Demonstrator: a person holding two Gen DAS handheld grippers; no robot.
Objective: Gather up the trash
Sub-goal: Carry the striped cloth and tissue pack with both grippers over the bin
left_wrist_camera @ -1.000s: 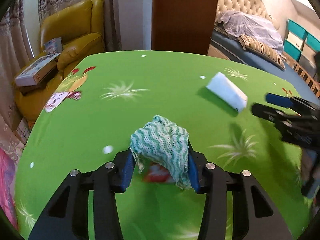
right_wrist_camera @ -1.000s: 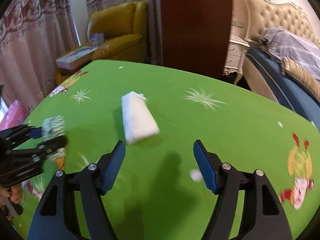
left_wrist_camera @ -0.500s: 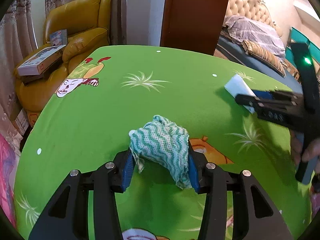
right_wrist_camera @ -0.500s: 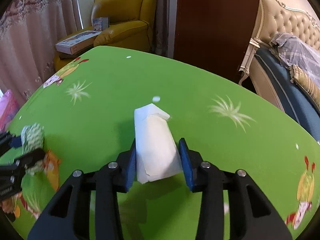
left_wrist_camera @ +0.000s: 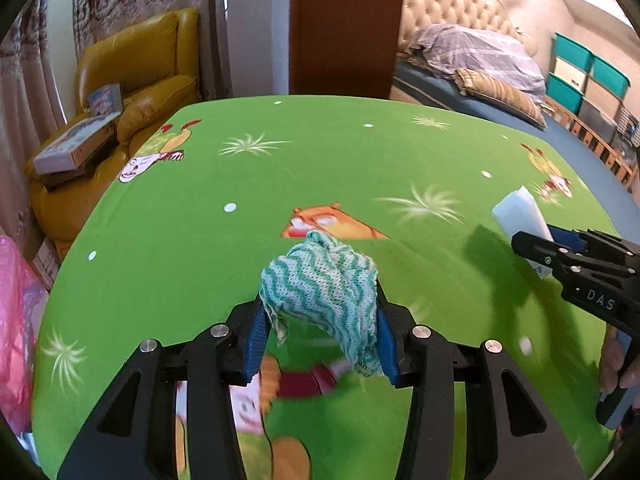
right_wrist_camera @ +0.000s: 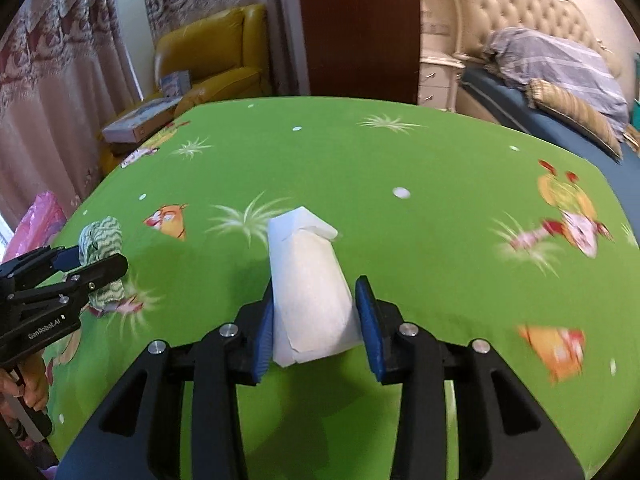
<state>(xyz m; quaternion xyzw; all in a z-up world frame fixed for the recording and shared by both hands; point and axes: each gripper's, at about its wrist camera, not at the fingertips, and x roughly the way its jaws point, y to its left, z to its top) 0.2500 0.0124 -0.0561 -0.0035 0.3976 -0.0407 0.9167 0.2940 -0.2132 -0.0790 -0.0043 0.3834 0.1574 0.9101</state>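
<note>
- Bedroom setting: counter [left_wrist_camera: 168, 240] covered in a bright green cartoon-print cloth; yellow armchair [left_wrist_camera: 136, 68] beyond its far left edge with flat boxes [left_wrist_camera: 76, 148] on the seat; bed [left_wrist_camera: 472, 76] with tufted headboard at far right; dark wooden door panel [left_wrist_camera: 344, 28] between them.
- Left tool [left_wrist_camera: 320, 340]: clenched on a green-and-white wavy-knit rag [left_wrist_camera: 324, 280]. Rag bunched between the blue pads, top bulging above the fingertips, a loose end hanging below on the right side. Rag appears lifted clear of the counter.
- Right tool [right_wrist_camera: 316, 320]: gripping a white folded paper packet [right_wrist_camera: 308, 284]. Left pad flat against the packet; right pad at its lower flared edge, contact there hard to confirm. Packet's pointed end sticks out forward past the fingertips, above the cloth.
- Left wrist view: right tool at the right edge, white packet projecting from it; part of a hand [left_wrist_camera: 618, 364] on its handle.
- Right wrist view: left tool at the left edge with the rag in it.
- Pink bag [right_wrist_camera: 36, 224] beside the counter, left side.
</note>
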